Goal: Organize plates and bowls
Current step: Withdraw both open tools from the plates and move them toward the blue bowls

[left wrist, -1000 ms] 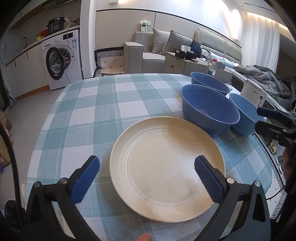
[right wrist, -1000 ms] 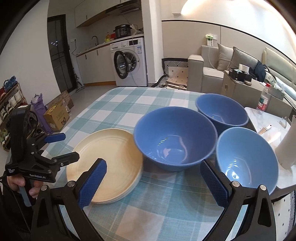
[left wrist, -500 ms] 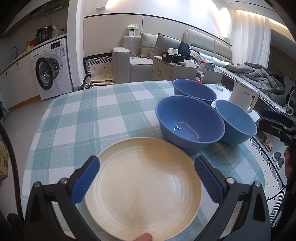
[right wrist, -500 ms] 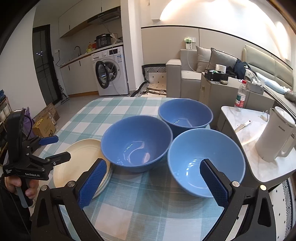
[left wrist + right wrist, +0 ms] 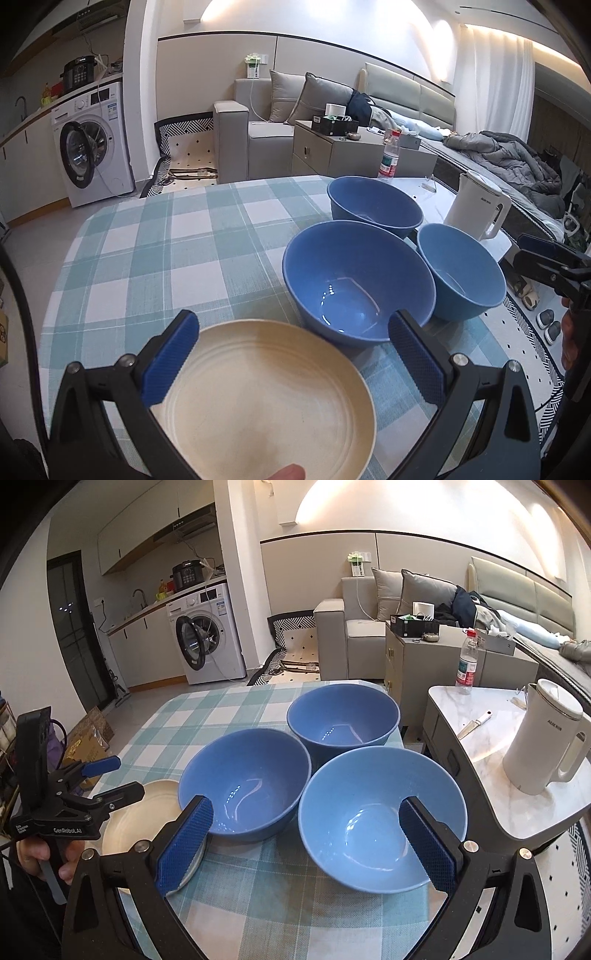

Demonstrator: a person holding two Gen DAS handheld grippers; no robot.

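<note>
A cream plate (image 5: 266,398) lies on the checked tablecloth, right under my left gripper (image 5: 293,354), which is open with its fingers spread wider than half the plate. Three blue bowls stand upright and close together beyond it: a middle bowl (image 5: 354,280), a far bowl (image 5: 373,206) and a lighter bowl (image 5: 461,273). My right gripper (image 5: 306,834) is open, hanging over the near side of the lighter bowl (image 5: 380,819). The right wrist view also shows the middle bowl (image 5: 243,782), far bowl (image 5: 343,723), plate (image 5: 136,819) and left gripper (image 5: 118,777).
A white kettle (image 5: 546,738), a knife (image 5: 474,723) and a water bottle (image 5: 467,661) stand on a marble side table (image 5: 480,775) just right of the bowls. The tablecloth (image 5: 147,258) stretches bare to the left and back. A hand (image 5: 48,853) holds the left gripper.
Both grippers have drawn back toward the near table edge. The right one has shifted right, from over the middle bowl to the lighter bowl. The plate and bowls have not moved.
</note>
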